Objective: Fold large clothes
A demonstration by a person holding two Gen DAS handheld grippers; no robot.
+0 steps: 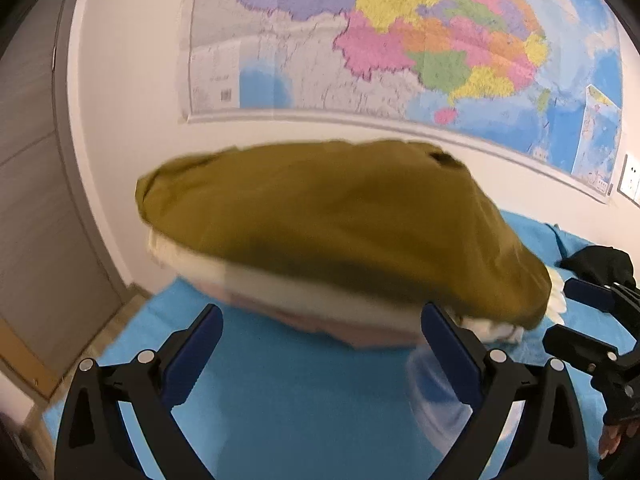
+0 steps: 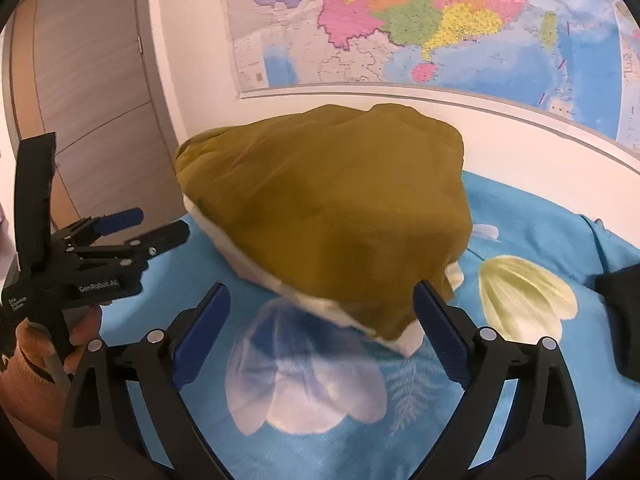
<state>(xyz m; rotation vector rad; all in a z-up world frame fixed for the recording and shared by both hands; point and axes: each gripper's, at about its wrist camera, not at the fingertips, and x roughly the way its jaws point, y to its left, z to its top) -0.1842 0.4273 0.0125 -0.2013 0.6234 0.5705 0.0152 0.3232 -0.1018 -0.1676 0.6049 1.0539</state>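
Observation:
A folded olive-brown garment [image 1: 340, 228] with a cream lining at its lower edge lies as a thick bundle on the blue floral bedsheet [image 1: 288, 408]. It also shows in the right wrist view [image 2: 332, 216]. My left gripper [image 1: 322, 340] is open and empty, just in front of the bundle. My right gripper [image 2: 322, 316] is open and empty, its right finger close to the bundle's near corner. The left gripper also shows at the left of the right wrist view [image 2: 152, 224], open. The right gripper shows at the right edge of the left wrist view [image 1: 568, 312].
A large coloured map [image 2: 420, 20] hangs on the white wall behind the bed. A grey door [image 2: 92, 88] stands to the left. A black cloth [image 2: 620, 300] lies on the sheet [image 2: 520, 216] at the right, also in the left wrist view [image 1: 600, 264].

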